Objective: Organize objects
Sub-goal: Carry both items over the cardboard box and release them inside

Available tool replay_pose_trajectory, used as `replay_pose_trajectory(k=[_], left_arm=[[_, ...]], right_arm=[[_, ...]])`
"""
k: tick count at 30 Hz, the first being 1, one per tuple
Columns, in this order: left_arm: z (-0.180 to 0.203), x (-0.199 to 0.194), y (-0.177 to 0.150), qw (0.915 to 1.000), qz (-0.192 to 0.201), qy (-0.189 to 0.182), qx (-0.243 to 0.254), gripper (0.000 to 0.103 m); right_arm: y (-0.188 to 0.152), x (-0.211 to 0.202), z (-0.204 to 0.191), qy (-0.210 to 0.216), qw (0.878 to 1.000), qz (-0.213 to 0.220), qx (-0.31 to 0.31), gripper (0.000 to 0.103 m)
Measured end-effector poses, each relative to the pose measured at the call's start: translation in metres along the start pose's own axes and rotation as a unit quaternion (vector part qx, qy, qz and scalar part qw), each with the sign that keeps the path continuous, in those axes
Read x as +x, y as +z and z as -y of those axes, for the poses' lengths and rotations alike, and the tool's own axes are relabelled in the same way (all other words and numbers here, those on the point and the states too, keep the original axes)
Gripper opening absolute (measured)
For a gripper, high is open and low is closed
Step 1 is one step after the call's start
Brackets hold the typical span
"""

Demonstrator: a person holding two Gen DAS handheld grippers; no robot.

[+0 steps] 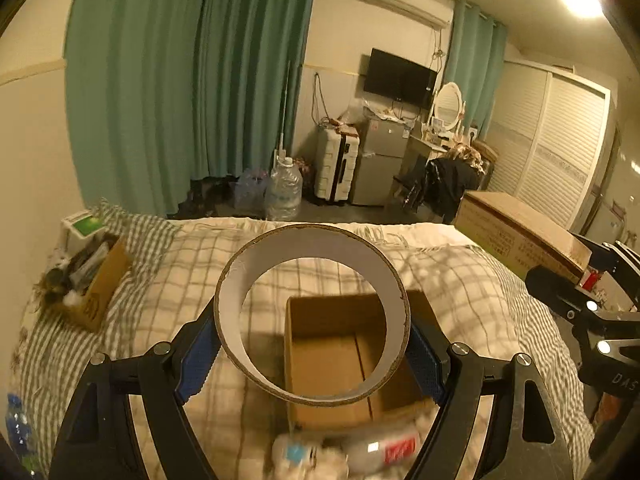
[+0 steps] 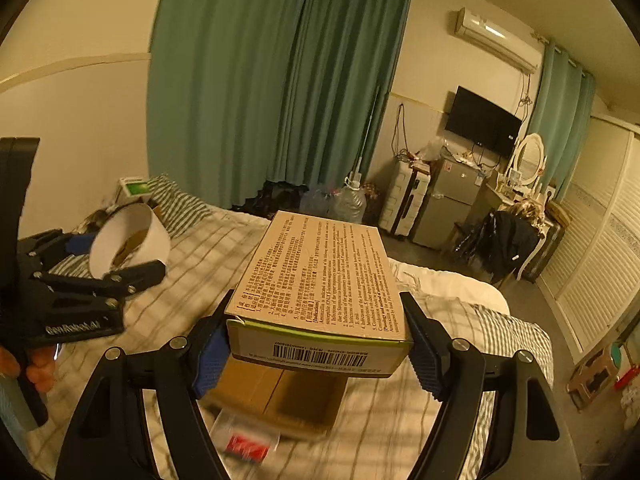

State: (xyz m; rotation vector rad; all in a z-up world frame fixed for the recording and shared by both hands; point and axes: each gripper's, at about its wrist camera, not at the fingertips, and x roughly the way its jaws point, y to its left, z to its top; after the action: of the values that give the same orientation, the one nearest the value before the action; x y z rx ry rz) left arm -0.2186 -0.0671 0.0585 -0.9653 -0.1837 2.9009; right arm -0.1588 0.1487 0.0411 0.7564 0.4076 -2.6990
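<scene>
The left claw [image 1: 312, 354] is clamped on a wide cardboard ring [image 1: 312, 314]: its blue pads [image 1: 198, 364] press the ring's outer wall from both sides, and the ring stands on edge between them, its open middle facing forward. Through and below the ring, straight under the claw, lies an open box [image 1: 340, 360] on the checked bedspread [image 1: 160, 280]. Just nearer than that box lie a blurred bottle [image 1: 292, 454] and a pouch [image 1: 384, 450] with a red label. Far out to the claw's left a smaller box of clutter [image 1: 88, 280] sits by the bed's edge.

The right claw [image 2: 316, 348] grips a printed carton [image 2: 320, 280] across its near end, pads [image 2: 208, 360] tight on both side faces, barcode end toward the camera and the long top running away from the claw. The open box [image 2: 280, 396] lies right beneath it, the red-labelled pouch [image 2: 246, 440] just nearer.

Both loads hang clear above the bed, with the left claw [image 2: 120, 264] and its ring well off to the carton's left. Beyond the bed's far edge is bare floor [image 2: 432, 256].
</scene>
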Motion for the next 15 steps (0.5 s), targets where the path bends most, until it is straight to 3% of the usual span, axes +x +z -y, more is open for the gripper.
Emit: replay_pose_trajectory(k=[3, 9, 15], left_arm=[[0.004, 0.040, 0.003, 0.9999, -0.013, 0.004, 0.001, 0.084], [0.008, 0.099, -0.036, 0.9999, -0.010, 0.002, 0.013, 0.084], [0.032, 0.128, -0.072, 0.9964, -0.022, 0.013, 0.081, 0.084]], right_arm=[[0.005, 0.035, 0.012, -0.003, 1.000, 0.001, 0.027, 0.075], [-0.047, 0.099, 0.022, 0.003, 0.997, -0.028, 0.078, 0.075], [-0.081, 0.139, 0.020, 0.018, 0.995, -0.066, 0.068, 0.075]])
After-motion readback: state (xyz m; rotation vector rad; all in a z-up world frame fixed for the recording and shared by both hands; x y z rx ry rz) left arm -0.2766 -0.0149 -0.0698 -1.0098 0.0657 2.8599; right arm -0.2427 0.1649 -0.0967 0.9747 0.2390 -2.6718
